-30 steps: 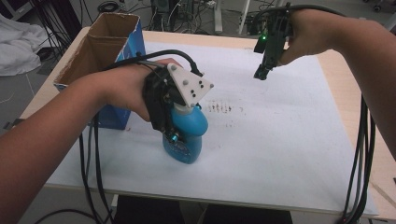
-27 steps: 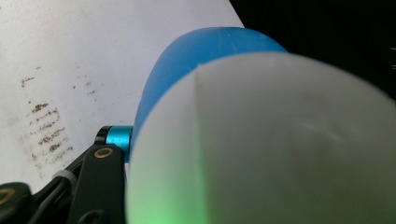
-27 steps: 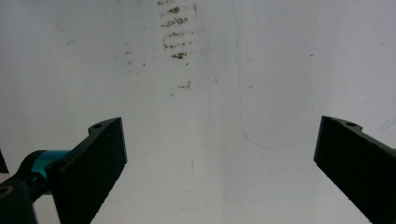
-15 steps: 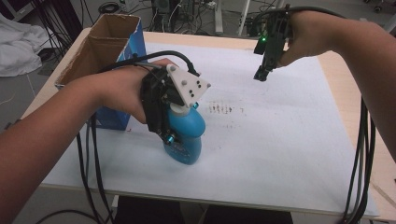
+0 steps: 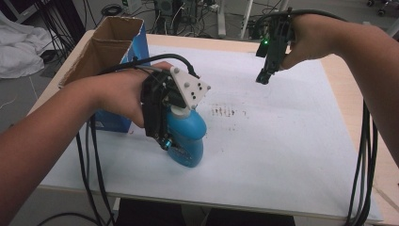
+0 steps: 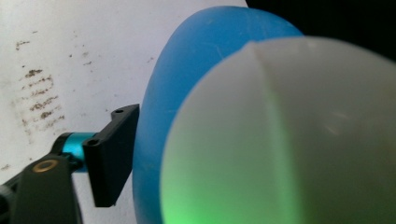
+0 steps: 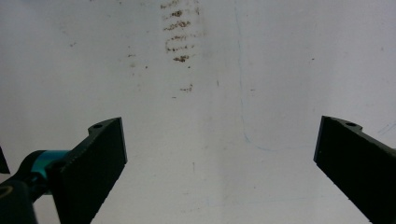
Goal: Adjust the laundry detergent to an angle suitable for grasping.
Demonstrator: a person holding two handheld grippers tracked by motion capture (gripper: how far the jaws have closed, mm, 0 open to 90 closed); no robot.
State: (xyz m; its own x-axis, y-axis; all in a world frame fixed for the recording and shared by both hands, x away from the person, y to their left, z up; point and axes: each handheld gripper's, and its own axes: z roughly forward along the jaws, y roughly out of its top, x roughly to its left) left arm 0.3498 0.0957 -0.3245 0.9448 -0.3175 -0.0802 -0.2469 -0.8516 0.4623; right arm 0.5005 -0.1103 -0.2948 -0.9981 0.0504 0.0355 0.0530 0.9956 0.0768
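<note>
Between the jaws of the left gripper [image 5: 171, 134], a blue plastic bottle [image 5: 188, 141] with a white cap [image 5: 181, 112] is being gripped around its rounded body, near the front left of the white-covered surface [image 5: 282, 155]. In the left gripper view one black jaw is being pressed against the bottle's curved blue side [image 6: 187, 70], while the other jaw is being hidden behind the cap [image 6: 289, 140]. Whether the bottle's base is touching the sheet cannot be told.

A slip is being risked here: the wall is smooth and convex, so the narrow pads are likely being seated on a small patch, and a tilt of the hand could let the bottle rotate or squirt out. Too firm a squeeze could buckle the soft wall.

Just left of the hand, an open cardboard box [image 5: 110, 42] is standing; a careless swing could knock the bottle against its rim. The trailing cables [image 5: 91, 155] could also be snagged at the surface edge.

Well apart, the right gripper [image 5: 263, 77] is being held above the far side, its jaws spread wide and empty over a smudged stain [image 7: 180, 35].
</note>
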